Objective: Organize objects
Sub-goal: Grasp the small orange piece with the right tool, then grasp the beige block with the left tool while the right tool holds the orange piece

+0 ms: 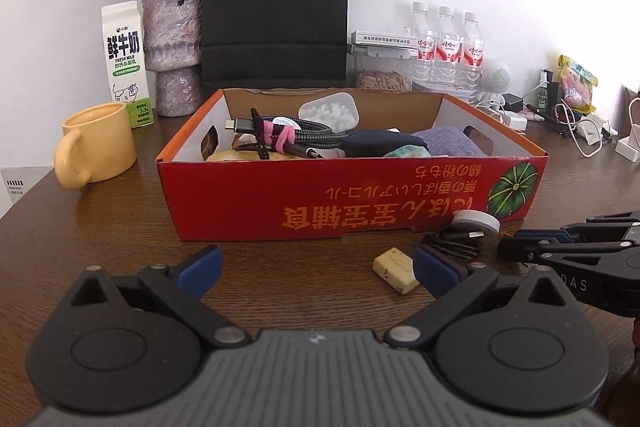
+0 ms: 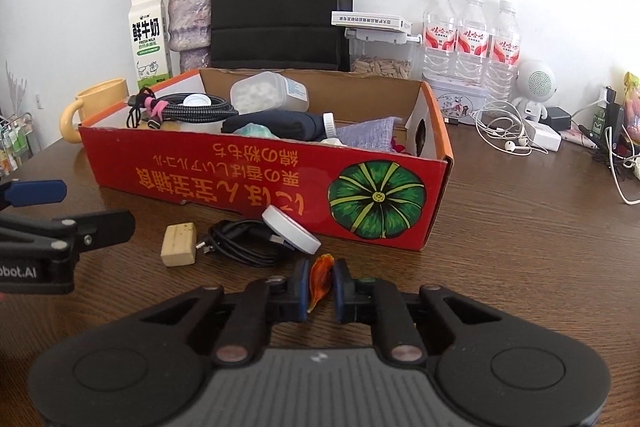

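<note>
with its jaws pressed nearly together on an orange petal (image 2: 320, 277), the right hand-held gripper (image 2: 321, 287) sits low over the table (image 2: 520, 247), just in front of the red box (image 2: 260, 183). the petal stands between the blue pads with its long axis running roughly along the fingers, tip toward the camera, and i judge it held rather than merely straddled, though how firmly such a thin dry thing is caught is hard to say. the box lies straight ahead of this gripper and a little up, its near wall close by, so the coming move would seem to be a lift and a short carry forward over that wall; the petal is light and could slip or crumble. the left hand-held gripper (image 1: 316, 267) hangs with its jaws spread wide and nothing between them. just ahead of it, toward its right finger, lies a pale block (image 1: 394, 269), long axis slanting across the gripper's line, and beyond that a black cable (image 1: 454, 245) with a white disc (image 1: 478, 221) leaning against the box. the left hand is the nearer one to the block; the right is busy. the box already holds cables, a cloth and a small tub.
</note>
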`<state>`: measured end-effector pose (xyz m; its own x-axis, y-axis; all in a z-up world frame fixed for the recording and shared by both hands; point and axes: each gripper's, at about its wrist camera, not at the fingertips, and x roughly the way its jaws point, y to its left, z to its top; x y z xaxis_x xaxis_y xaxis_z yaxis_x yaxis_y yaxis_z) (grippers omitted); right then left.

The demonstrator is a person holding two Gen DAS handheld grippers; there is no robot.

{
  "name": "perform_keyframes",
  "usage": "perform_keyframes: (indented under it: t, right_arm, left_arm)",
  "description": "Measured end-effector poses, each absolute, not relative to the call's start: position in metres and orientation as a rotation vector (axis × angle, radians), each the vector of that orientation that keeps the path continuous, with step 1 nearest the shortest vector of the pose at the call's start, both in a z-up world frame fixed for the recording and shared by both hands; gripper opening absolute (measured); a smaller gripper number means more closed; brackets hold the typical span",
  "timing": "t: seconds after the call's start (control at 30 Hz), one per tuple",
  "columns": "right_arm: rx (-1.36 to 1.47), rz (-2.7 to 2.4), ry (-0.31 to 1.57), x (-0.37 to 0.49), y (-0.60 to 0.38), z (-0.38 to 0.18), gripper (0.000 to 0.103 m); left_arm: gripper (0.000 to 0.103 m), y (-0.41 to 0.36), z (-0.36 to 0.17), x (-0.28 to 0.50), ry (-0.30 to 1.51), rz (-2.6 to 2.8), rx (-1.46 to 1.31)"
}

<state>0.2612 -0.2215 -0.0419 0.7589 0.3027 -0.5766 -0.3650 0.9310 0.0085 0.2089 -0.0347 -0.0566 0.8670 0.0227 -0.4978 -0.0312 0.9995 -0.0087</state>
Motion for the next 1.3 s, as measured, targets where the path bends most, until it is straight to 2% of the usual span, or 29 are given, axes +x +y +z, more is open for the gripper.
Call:
perform_keyframes:
  t: [0.6, 1.3]
  right_arm:
    - [0.013, 0.330, 0.507, 0.254, -0.244, -0.019, 0.011]
    - [0.007, 0.342, 0.487, 0.249, -0.240, -0.018, 0.011]
  left_arm:
    - [0.103, -0.065, -0.077, 0.241, 0.691, 0.078, -0.031]
    - [0.103, -0.055, -0.077, 0.256, 0.699, 0.048, -0.007]
